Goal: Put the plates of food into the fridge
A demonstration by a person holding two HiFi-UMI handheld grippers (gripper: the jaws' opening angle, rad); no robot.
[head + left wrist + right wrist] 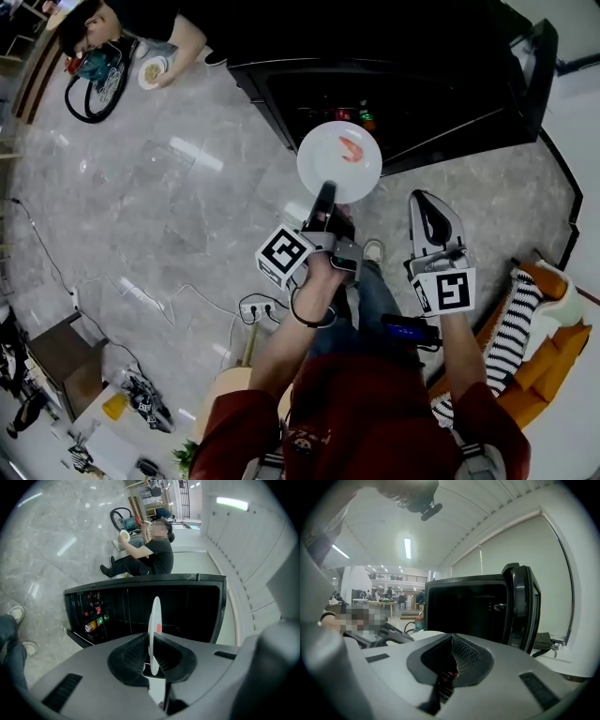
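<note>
The plate lies flat with its face up, and one pink shrimp rests on its far half. It is round, so I cannot name a long axis. From the jaws it reaches out toward the open fridge. The plate is in the air, just in front of the dark fridge opening and not inside it.

The left gripper holds the plate by its near rim. In the left gripper view the plate shows edge-on, a thin white line. The jaws of the left gripper are almost closed and press on it from both sides. The right gripper is beside the plate, apart from it. In the right gripper view its jaws stand together, and I see nothing held between them.

Below is a grey marble floor. Some cans stand on a shelf at one side of the fridge, and its door stands wide open. Another person sits on the floor well apart from the fridge. An orange armchair stands to my right.
</note>
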